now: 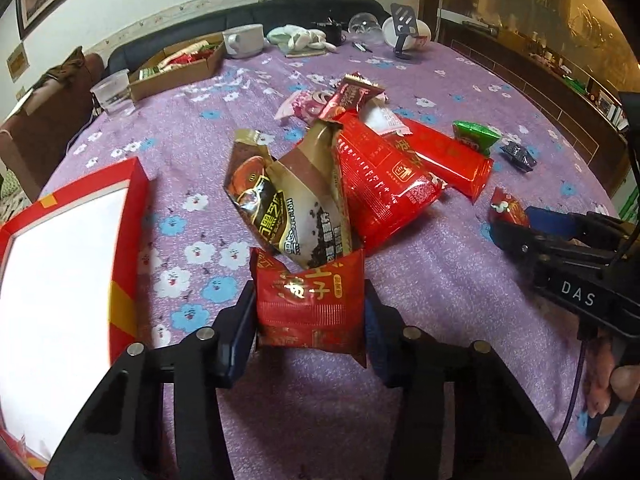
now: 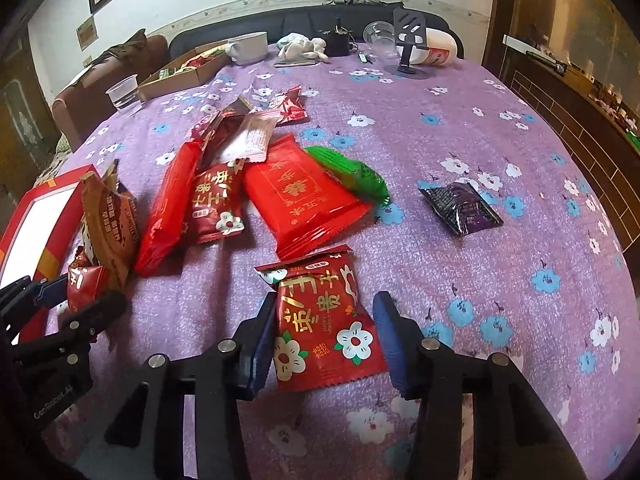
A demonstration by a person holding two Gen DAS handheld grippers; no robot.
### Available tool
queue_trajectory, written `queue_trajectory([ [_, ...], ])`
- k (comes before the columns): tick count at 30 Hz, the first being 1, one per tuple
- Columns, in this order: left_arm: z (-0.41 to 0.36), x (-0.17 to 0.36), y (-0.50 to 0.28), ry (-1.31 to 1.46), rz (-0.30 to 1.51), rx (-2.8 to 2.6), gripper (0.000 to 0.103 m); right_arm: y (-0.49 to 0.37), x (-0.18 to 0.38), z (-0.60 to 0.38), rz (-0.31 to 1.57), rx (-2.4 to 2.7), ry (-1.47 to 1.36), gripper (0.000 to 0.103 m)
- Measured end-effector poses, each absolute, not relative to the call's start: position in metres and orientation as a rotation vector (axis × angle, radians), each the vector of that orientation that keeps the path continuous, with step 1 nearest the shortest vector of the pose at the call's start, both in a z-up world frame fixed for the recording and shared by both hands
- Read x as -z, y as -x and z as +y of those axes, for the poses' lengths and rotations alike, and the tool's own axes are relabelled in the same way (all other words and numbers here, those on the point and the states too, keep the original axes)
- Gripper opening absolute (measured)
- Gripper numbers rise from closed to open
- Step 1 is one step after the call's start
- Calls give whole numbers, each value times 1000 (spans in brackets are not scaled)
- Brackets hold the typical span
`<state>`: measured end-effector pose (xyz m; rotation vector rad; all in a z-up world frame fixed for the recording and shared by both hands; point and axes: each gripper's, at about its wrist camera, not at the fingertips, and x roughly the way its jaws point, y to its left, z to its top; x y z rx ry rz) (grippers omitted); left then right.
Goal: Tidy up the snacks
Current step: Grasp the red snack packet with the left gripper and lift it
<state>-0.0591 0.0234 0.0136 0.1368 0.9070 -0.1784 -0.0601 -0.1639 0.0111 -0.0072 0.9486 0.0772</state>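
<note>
My left gripper [image 1: 310,312] is shut on a small red snack packet [image 1: 312,308], held just above the tablecloth; it also shows in the right wrist view [image 2: 86,286]. Beyond it lies a pile of snacks: a brown sesame packet [image 1: 288,200] and a large red packet [image 1: 380,184]. My right gripper [image 2: 326,336] is open around a red packet with white flowers [image 2: 324,320] that lies flat on the cloth. A red box with a white inside [image 1: 124,208] stands at the left.
A green packet [image 2: 352,174], a dark purple packet [image 2: 460,204] and a flat red packet [image 2: 300,196] lie on the purple flowered tablecloth [image 2: 480,140]. A cardboard box [image 1: 176,68], plastic cup [image 1: 114,92], white mug [image 1: 244,40] and phone stand [image 2: 408,44] stand at the far edge.
</note>
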Motion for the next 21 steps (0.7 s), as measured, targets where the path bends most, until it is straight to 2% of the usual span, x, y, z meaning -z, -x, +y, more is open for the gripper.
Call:
queue_trajectory([
  [5, 30, -27, 74, -158, 843, 151, 46, 69, -16, -160, 948, -129, -28, 38],
  [21, 71, -76, 120, -165, 648, 10, 46, 86, -27, -129, 960, -220, -57, 31],
])
